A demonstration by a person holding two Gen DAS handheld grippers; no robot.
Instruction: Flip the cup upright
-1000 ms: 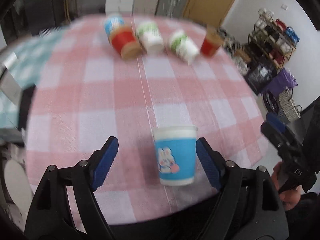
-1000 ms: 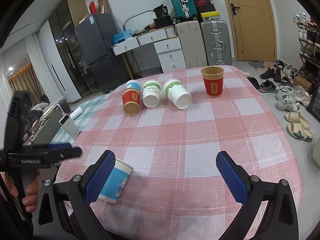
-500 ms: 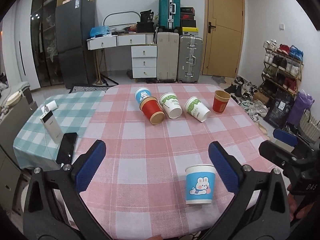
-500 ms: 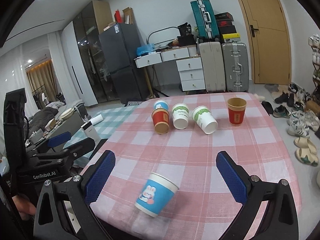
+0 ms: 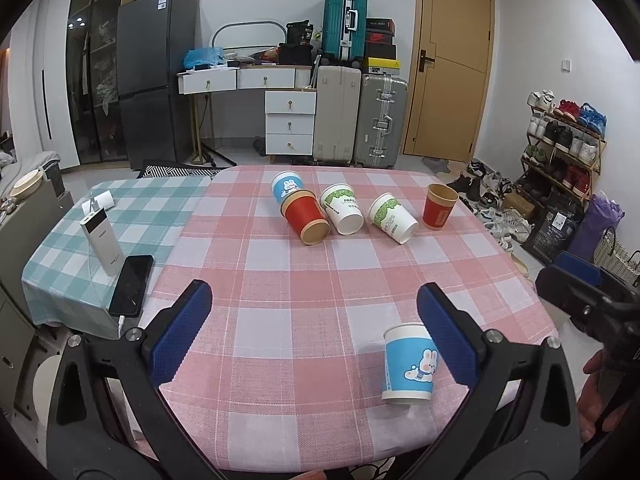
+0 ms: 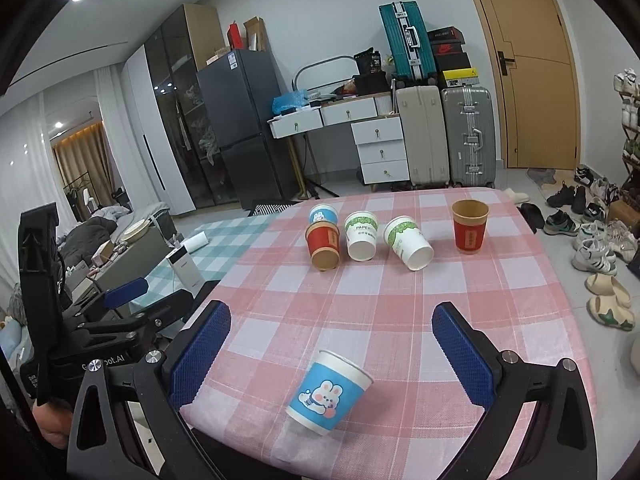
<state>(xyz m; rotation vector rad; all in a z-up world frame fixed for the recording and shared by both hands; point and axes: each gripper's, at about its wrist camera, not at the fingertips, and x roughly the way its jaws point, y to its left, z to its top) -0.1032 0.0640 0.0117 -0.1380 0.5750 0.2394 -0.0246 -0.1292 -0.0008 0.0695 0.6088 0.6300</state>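
A blue bunny cup (image 5: pixel 409 365) stands upright near the table's front edge, also in the right wrist view (image 6: pixel 329 393). At the back lie a second blue bunny cup (image 5: pixel 285 187), a red cup (image 5: pixel 306 218) and two white-green cups (image 5: pixel 342 209) (image 5: pixel 392 217) on their sides. A red cup (image 5: pixel 439 207) stands upright at the far right. My left gripper (image 5: pixel 314 334) is open and empty, back from the table, with the near cup by its right finger. My right gripper (image 6: pixel 334 354) is open and empty above the near cup.
A pink checked cloth (image 5: pixel 280 280) covers the table; a green checked cloth (image 5: pixel 132 216) lies to the left with a power bank (image 5: pixel 100 242) and a phone (image 5: pixel 132 290). Shoes (image 6: pixel 600 248) and a rack stand on the right.
Both grippers have drawn back and up from the table. The left gripper has let go of the blue bunny cup, which now stands upright alone.
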